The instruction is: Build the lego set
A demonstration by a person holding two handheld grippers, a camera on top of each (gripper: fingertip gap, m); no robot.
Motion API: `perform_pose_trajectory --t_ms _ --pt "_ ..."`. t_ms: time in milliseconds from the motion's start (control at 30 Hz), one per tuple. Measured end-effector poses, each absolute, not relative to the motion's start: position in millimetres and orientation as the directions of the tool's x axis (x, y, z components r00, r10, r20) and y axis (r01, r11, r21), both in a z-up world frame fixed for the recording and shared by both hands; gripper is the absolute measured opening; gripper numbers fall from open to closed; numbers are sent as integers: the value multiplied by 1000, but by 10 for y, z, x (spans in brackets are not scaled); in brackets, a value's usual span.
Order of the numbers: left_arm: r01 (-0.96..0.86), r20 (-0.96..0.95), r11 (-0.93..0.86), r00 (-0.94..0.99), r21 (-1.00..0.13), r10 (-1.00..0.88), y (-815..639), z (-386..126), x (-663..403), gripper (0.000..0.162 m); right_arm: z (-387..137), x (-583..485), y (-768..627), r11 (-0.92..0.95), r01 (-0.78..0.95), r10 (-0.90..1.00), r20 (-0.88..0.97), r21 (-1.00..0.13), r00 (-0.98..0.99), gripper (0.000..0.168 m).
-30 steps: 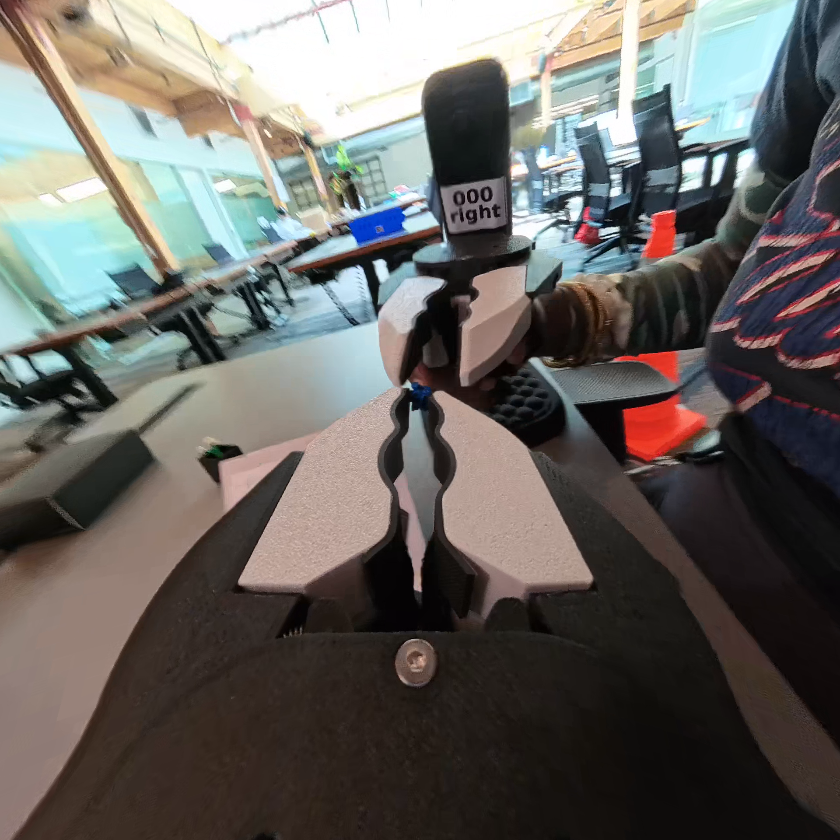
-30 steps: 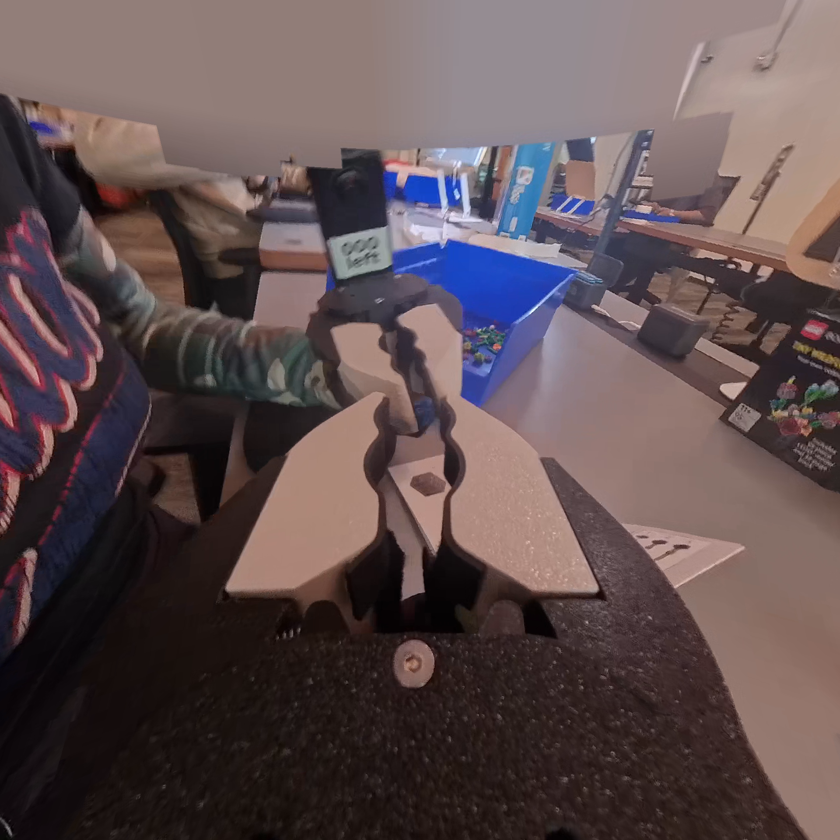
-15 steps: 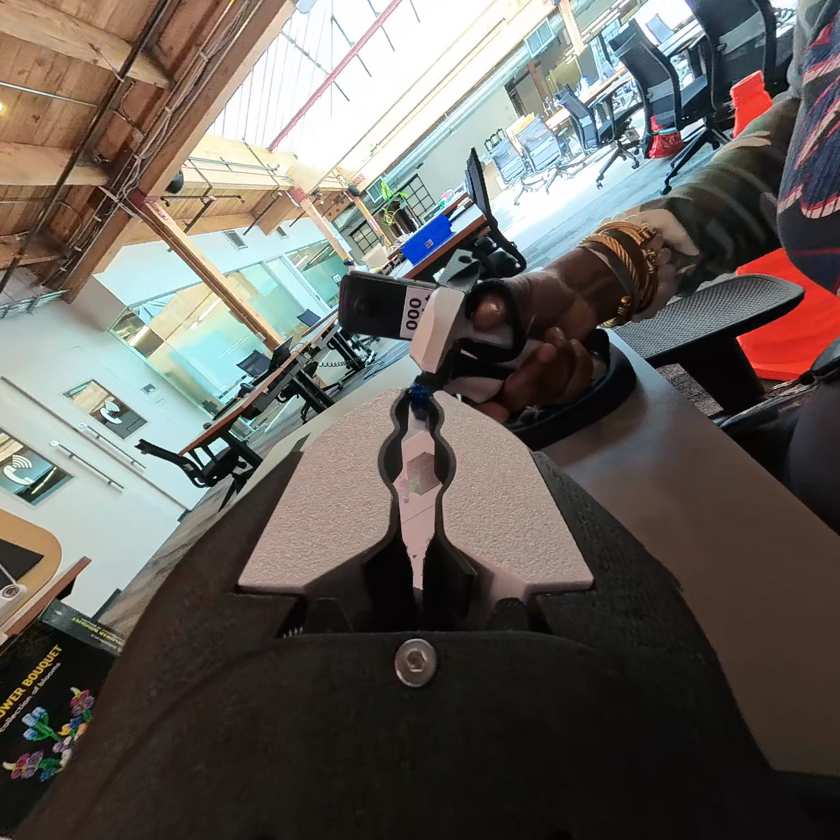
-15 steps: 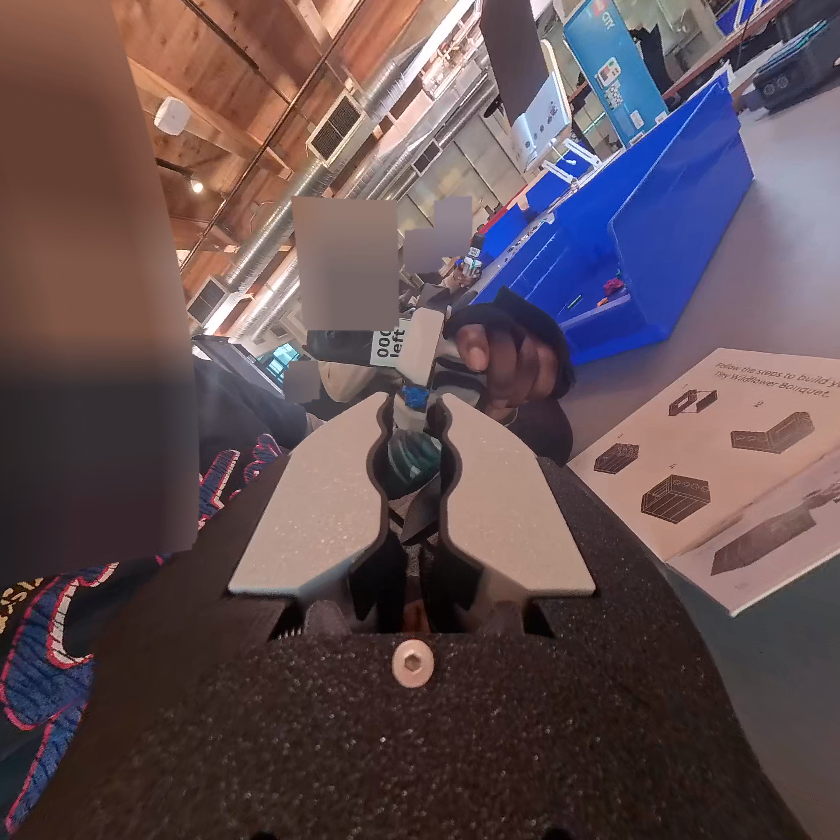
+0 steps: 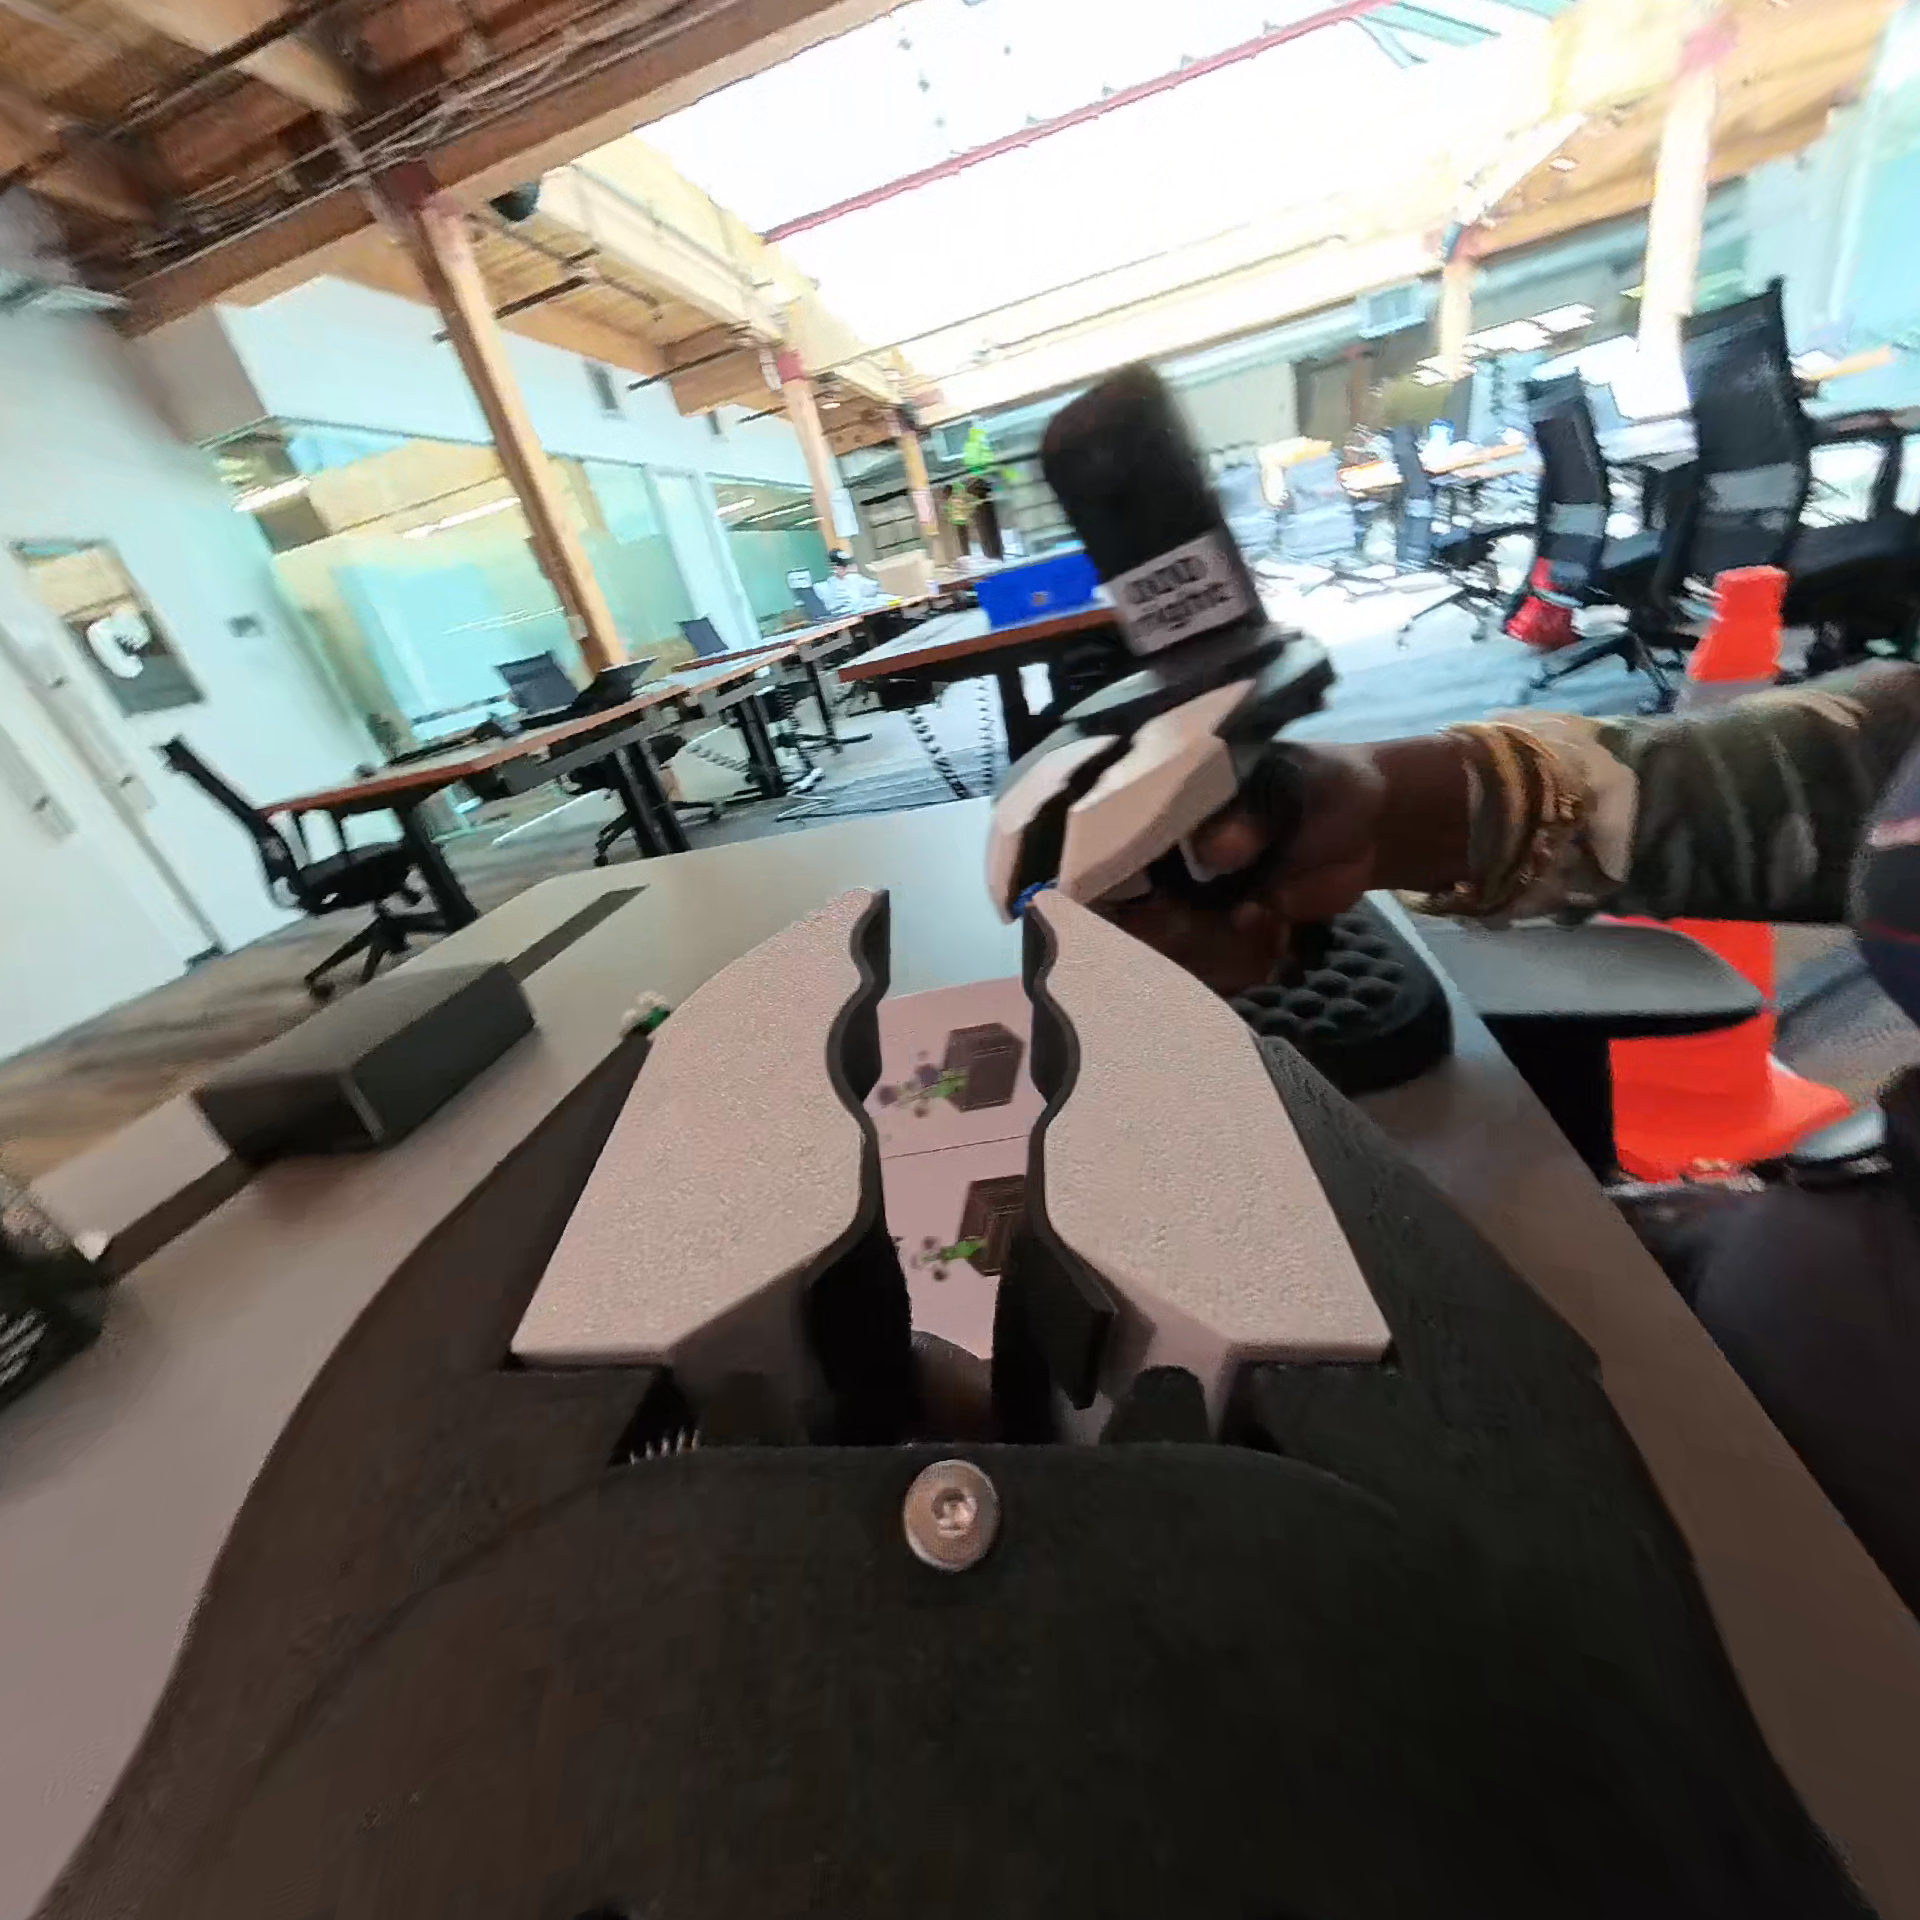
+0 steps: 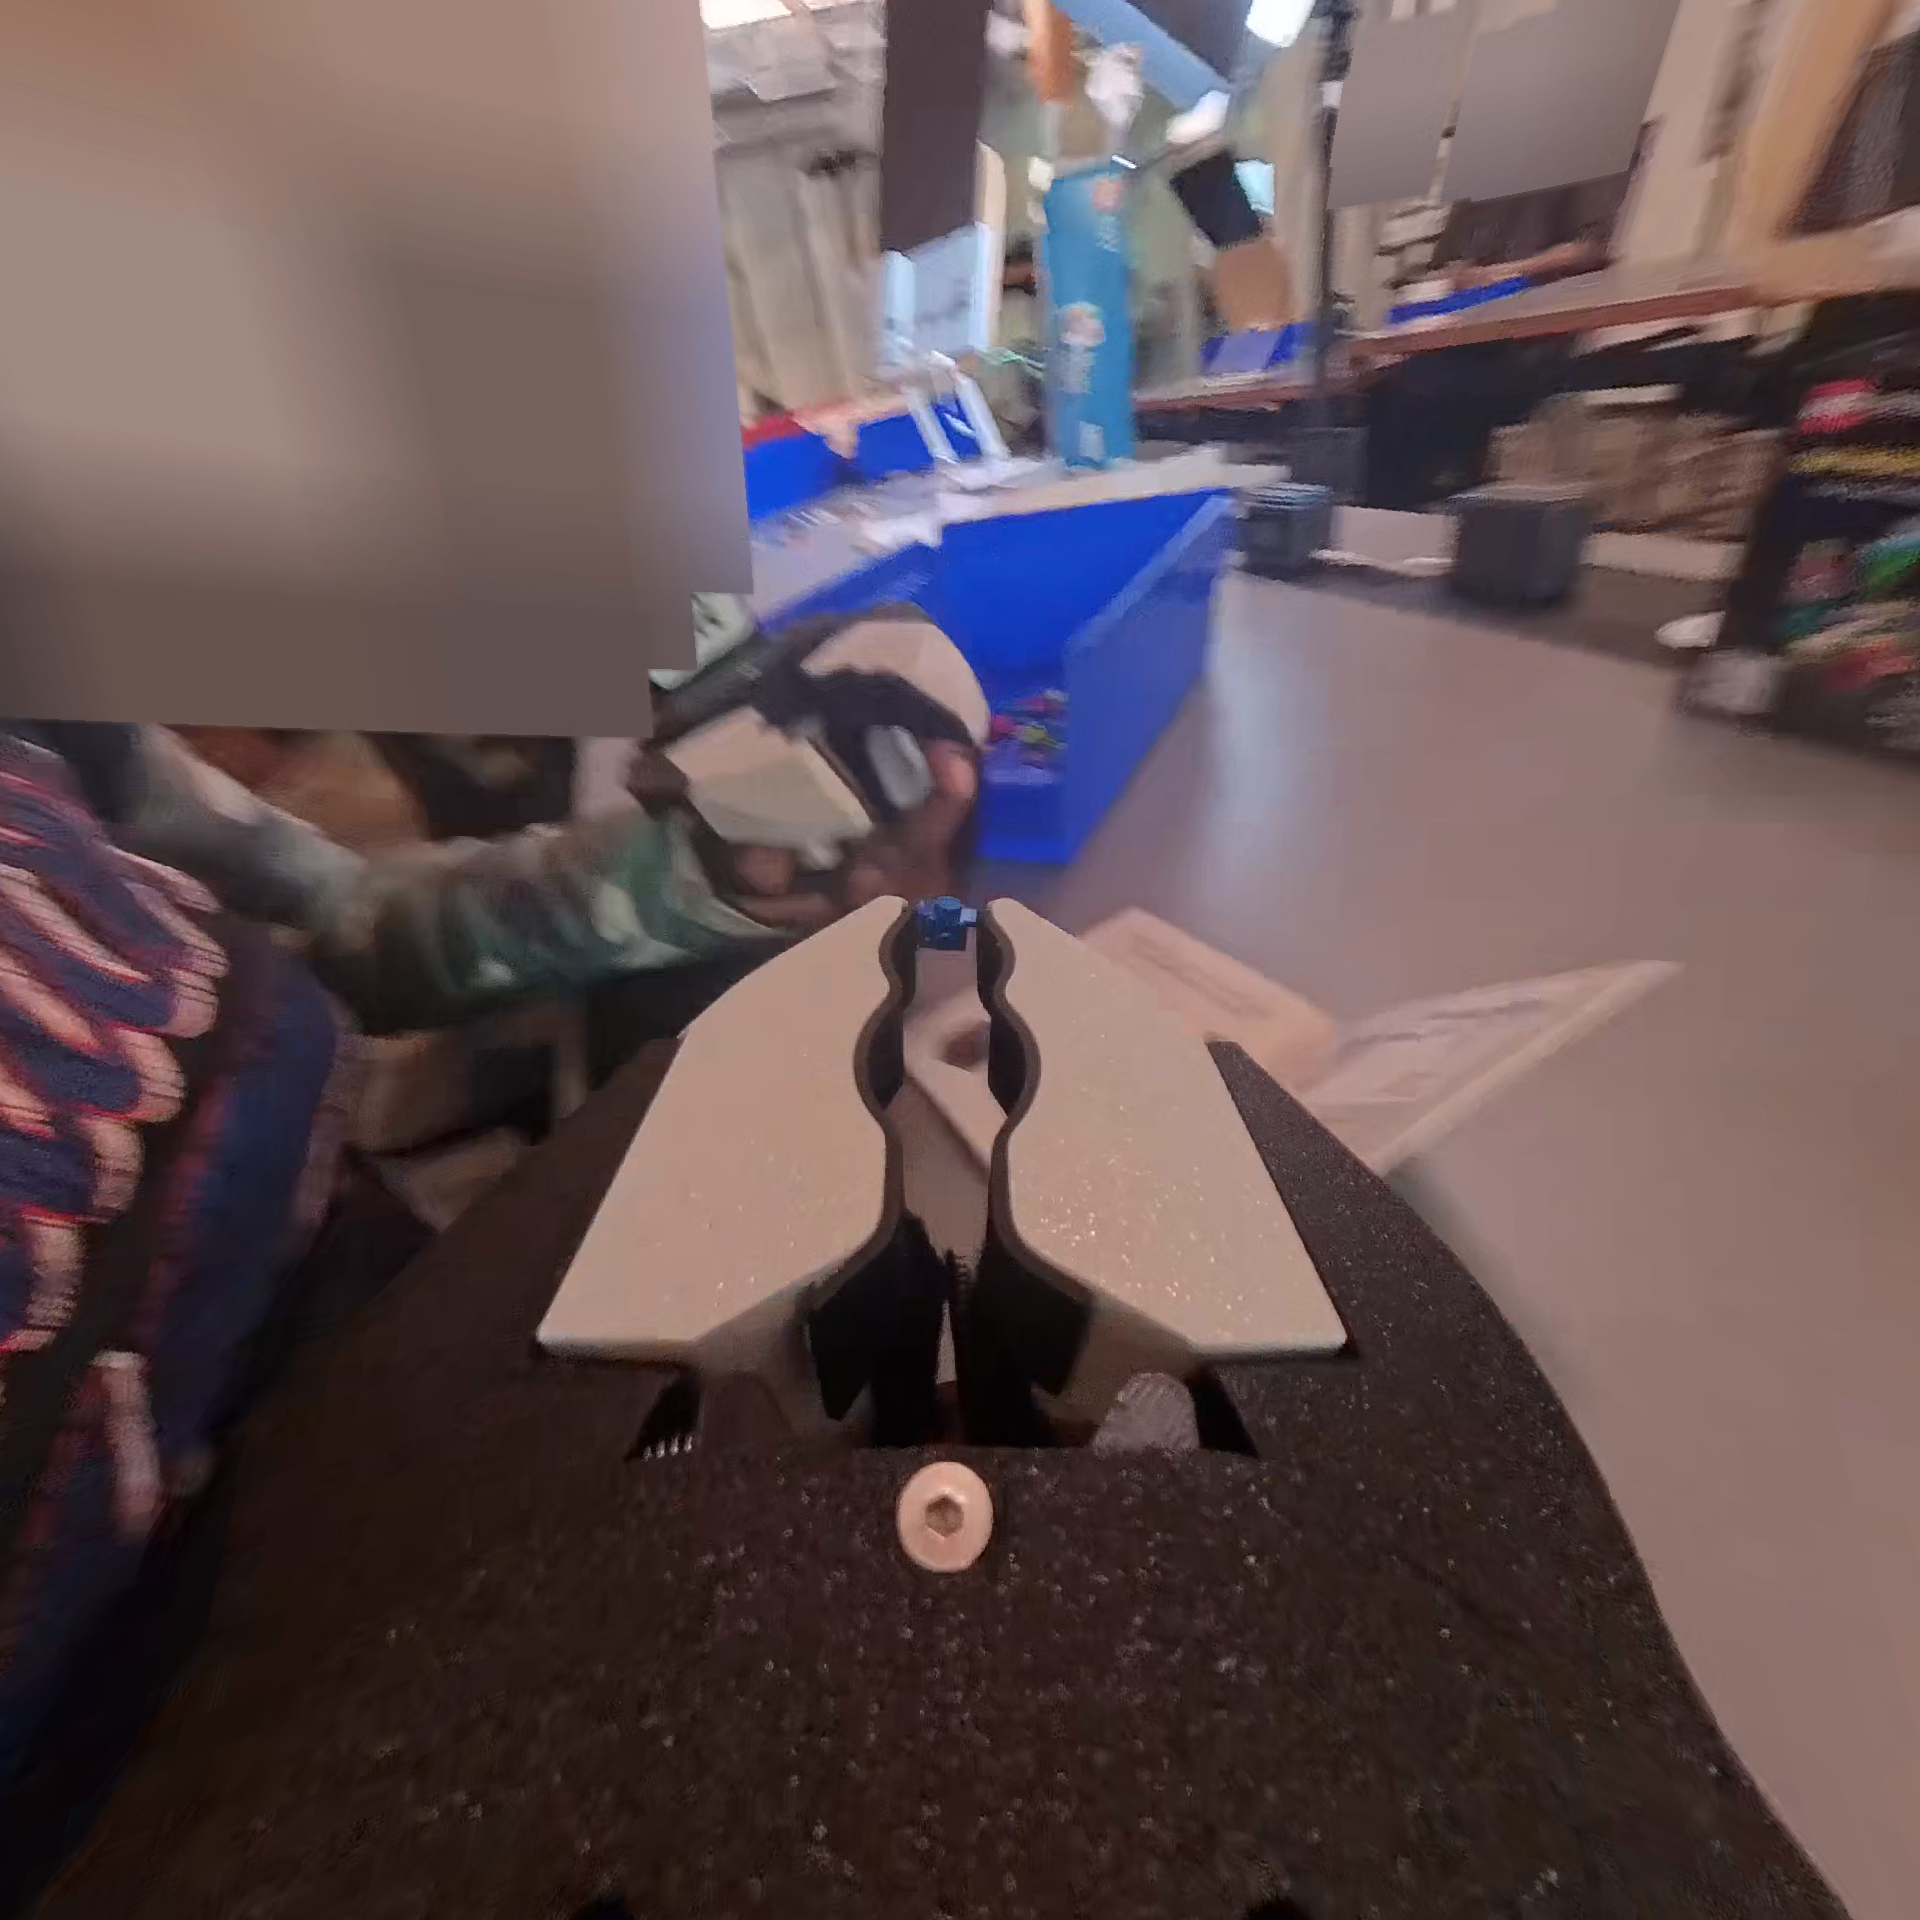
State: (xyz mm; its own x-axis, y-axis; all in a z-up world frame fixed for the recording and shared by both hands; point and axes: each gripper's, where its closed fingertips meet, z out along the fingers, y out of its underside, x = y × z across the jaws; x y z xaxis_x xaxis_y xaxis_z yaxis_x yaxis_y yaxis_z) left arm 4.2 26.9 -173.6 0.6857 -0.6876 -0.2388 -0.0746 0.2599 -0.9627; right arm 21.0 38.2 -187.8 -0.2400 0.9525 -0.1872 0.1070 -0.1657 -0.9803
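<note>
In the left wrist view, the left hand-held gripper (image 5: 956, 920), with two pale grey textured fingers on a black foam body, fills the lower centre of the frame with its fingers spread apart and nothing between them. Through the gap shows a white printed instruction sheet (image 5: 951, 1070) lying on the grey bench (image 5: 312, 1247). At upper right of centre the right hand-held gripper (image 5: 1023, 899), gripped by a person's hand (image 5: 1278, 842), points down and left; a small blue lego piece (image 5: 1027, 902) sits at its tips, just beside the tip of the left one's right finger. A flat dark grey box (image 5: 364, 1049) rests on the bench at mid left. An orange traffic cone (image 5: 1725, 997) stands at the right edge.

In the right wrist view, the right hand-held gripper (image 6: 940, 920) at lower centre is clenched on the small blue lego piece (image 6: 940, 922), pinched at the very tips. The left hand-held gripper (image 6: 790, 769), blurred, sits at centre left, too blurred to tell its state here. A blue plastic bin (image 6: 1101, 665) holding coloured pieces stands on the bench above centre, and white sheets (image 6: 1475, 1029) lie to the right.
</note>
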Motion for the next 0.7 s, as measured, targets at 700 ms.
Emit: perform_pose_trajectory --t_ms 700 --pt "-37 -73 83 867 -996 -493 586 -1863 -461 23 -3025 711 1625 109 746 976 213 -657 46 11"
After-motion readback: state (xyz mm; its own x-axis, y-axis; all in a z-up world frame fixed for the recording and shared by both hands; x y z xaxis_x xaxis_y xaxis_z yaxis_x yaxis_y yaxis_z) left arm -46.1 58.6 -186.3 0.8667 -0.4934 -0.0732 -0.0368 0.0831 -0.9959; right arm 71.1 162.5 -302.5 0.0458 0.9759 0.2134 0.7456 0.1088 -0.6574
